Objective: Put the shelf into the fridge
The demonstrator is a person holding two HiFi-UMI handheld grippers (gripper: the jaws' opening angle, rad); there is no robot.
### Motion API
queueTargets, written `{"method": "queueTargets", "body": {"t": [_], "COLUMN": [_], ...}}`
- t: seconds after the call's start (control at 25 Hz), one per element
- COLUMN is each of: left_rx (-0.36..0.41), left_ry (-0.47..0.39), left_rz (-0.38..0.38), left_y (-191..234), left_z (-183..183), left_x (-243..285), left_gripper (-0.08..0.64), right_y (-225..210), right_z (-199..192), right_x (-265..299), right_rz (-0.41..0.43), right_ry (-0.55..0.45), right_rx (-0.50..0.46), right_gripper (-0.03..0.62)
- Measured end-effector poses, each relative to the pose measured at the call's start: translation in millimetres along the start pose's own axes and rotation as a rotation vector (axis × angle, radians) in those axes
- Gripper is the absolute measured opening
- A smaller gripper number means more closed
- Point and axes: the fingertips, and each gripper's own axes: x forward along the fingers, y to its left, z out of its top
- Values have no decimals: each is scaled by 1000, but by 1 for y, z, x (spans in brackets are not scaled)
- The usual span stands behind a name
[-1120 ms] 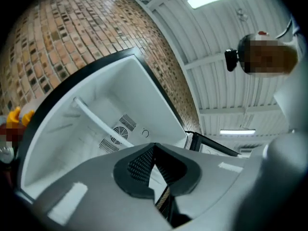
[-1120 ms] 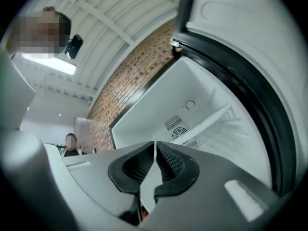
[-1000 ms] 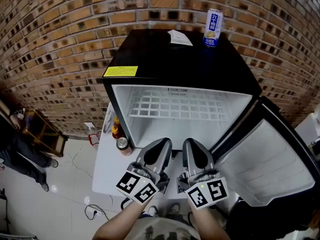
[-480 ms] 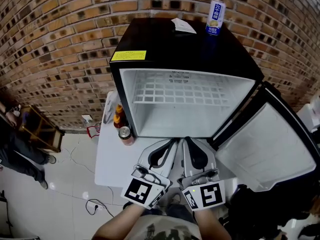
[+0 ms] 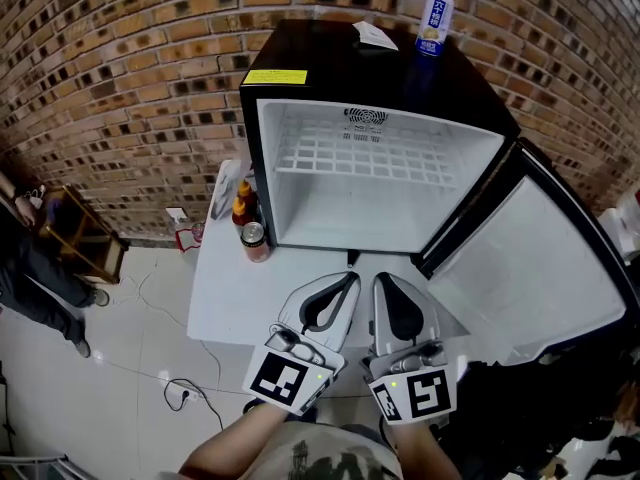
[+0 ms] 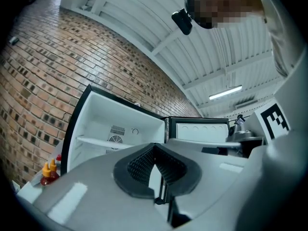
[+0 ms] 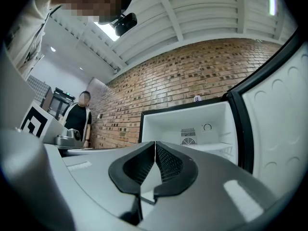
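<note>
Farther from fridge (image 5: pixel 330 68), both hand-held grippers (image 5: pixel 350 280) (image 5: pixel 381 280)

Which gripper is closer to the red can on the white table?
Left. The left gripper is to the right of the red can, nearer the person; the right gripper is farther right, beyond the left one.

The fridge (image 5: pixel 340 68) stands on the surface (image 5: pixel 230 298), its door (image 5: pixel 520 278) open to the right and the shelf (image 5: pixel 360 158) inside. A tall can (image 5: pixel 433 24) and a paper (image 5: pixel 375 35) sit on top; bottles (image 5: pixel 241 203) and a small can (image 5: pixel 255 241) stand to its left.
</note>
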Motion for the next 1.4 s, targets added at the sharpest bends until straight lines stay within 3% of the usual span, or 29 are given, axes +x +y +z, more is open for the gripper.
{"method": "queueTargets", "body": {"t": [0.88, 1.04, 1.4], "left_rx": [67, 104, 106], "left_ry": [18, 4, 7], "left_rz": [75, 101, 112], "left_y": [-206, -216, -214], "left_z": [17, 22, 28], "left_x": [-136, -152, -172], "left_gripper": [0, 0, 0], "right_y": [48, 59, 76], "right_z": [34, 41, 46], "right_x": [-236, -252, -257], "right_rz": [78, 94, 72], "right_ry": [-31, -37, -45], "right_rx": [40, 36, 34], "right_gripper": [2, 2, 0]}}
